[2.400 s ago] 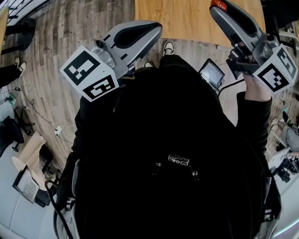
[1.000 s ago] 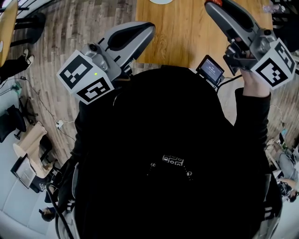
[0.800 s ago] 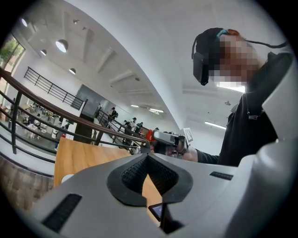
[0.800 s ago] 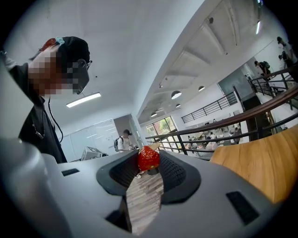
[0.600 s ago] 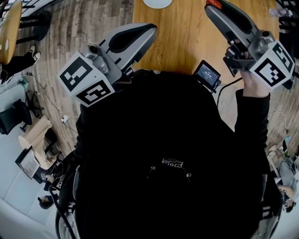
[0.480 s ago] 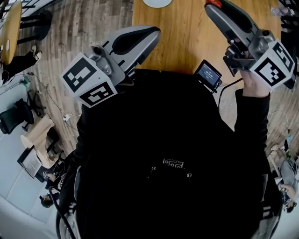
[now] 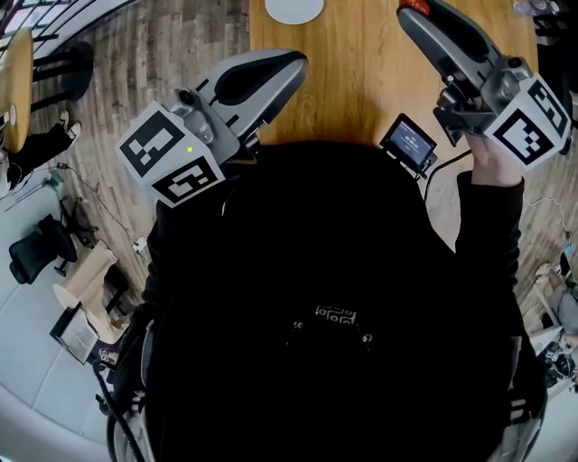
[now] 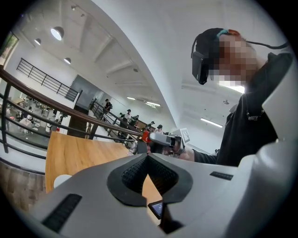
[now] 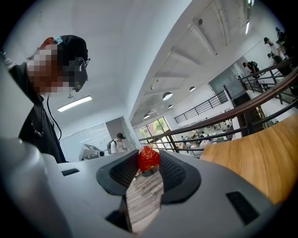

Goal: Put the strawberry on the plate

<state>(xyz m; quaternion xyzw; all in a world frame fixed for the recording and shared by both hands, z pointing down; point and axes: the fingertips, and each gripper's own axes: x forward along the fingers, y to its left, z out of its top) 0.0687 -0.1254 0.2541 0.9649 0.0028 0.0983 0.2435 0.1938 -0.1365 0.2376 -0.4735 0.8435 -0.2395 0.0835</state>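
The red strawberry (image 9: 148,159) is pinched between the tips of my right gripper (image 9: 148,162), which is shut on it. In the head view that gripper (image 7: 414,9) is held up at the top right over the wooden table (image 7: 361,72), and the strawberry (image 7: 418,6) shows as a red spot at its tip. The white plate (image 7: 293,9) lies at the table's far side, cut off by the top edge. My left gripper (image 7: 293,61) hovers over the table's near left corner; its jaws (image 8: 148,157) are shut with nothing between them. The plate (image 8: 60,180) also shows low on the left in the left gripper view.
A small screen device (image 7: 408,142) with a cable hangs at the table's near edge by my right hand. Wood-plank floor (image 7: 108,81) surrounds the table. A black chair (image 7: 36,257) and clutter stand at the far left. My dark torso fills the lower view.
The head view has shifted, so more of the table and the plate's edge have come into sight. Both grippers hold nearly the same pose, and the strawberry stays in the right one.
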